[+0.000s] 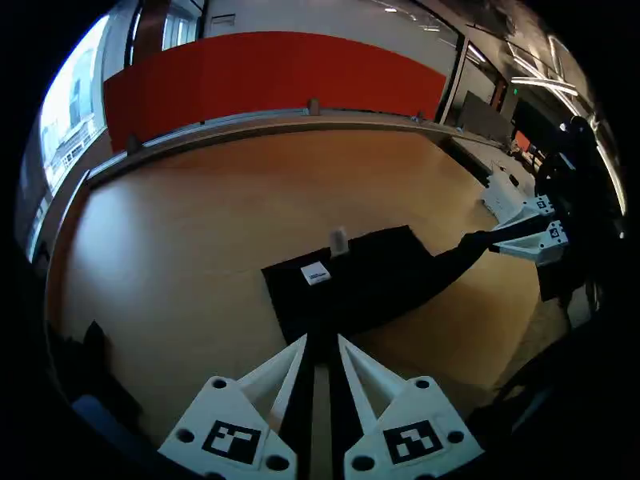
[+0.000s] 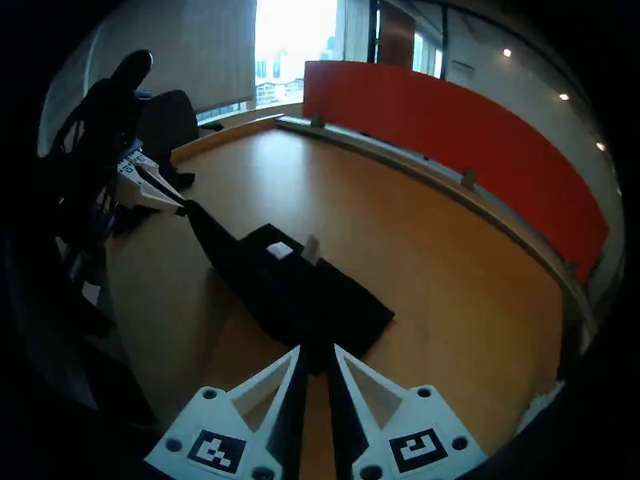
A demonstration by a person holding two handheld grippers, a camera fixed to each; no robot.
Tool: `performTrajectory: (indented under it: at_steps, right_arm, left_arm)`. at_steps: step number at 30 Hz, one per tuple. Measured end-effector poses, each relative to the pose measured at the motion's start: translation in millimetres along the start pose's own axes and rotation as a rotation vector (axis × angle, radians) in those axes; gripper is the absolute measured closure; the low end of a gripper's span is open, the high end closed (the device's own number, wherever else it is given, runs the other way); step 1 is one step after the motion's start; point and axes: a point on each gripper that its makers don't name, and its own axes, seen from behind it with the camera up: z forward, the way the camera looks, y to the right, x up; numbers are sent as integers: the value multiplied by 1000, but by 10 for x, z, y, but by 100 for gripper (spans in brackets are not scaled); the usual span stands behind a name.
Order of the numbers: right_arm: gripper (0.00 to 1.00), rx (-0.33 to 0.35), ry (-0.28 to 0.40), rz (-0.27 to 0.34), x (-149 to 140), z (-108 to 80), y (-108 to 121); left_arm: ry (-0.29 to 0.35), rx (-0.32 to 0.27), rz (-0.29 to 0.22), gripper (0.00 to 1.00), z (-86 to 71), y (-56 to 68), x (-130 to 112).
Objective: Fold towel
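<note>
A black towel (image 1: 376, 276) lies on the wooden table (image 1: 200, 240), with a white label (image 1: 316, 274) on top. Its near part is lifted off the surface. In the left gripper view, my left gripper (image 1: 322, 342) is shut on one near corner of the cloth. Farther right, the right gripper (image 1: 492, 240) pinches the other corner, pulling that edge taut. In the right gripper view, my right gripper (image 2: 317, 350) is shut on its corner of the towel (image 2: 304, 300). The left gripper (image 2: 182, 210) holds the far end at the left, and the label (image 2: 279, 250) faces up.
A red partition (image 1: 272, 76) runs along the table's far edge. Bright windows (image 2: 296, 40) lie beyond it. A person in dark clothing (image 2: 96, 136) stands at the table's near side, with a dark chair (image 2: 168, 116) behind. Bare wood (image 2: 448, 264) surrounds the towel.
</note>
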Motion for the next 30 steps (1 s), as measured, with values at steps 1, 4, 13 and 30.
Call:
performTrajectory:
  at_steps: [1, 4, 13, 30]
  right_arm:
    - [85, -2, -5, 0, -6, 29, 26]
    - [85, -9, -19, -3, -21, 111, 98]
    - [85, -25, -44, 2, -33, 336, 262]
    - [85, -17, -112, 12, -219, 657, 456]
  left_arm:
    - [-2, -1, 4, 89, 37, -8, 10]
    - [-3, 0, 15, 89, 140, -37, 49]
    - [-12, 16, 17, 89, 400, -129, 103]
    - [-56, 21, -5, 89, 801, -193, -17]
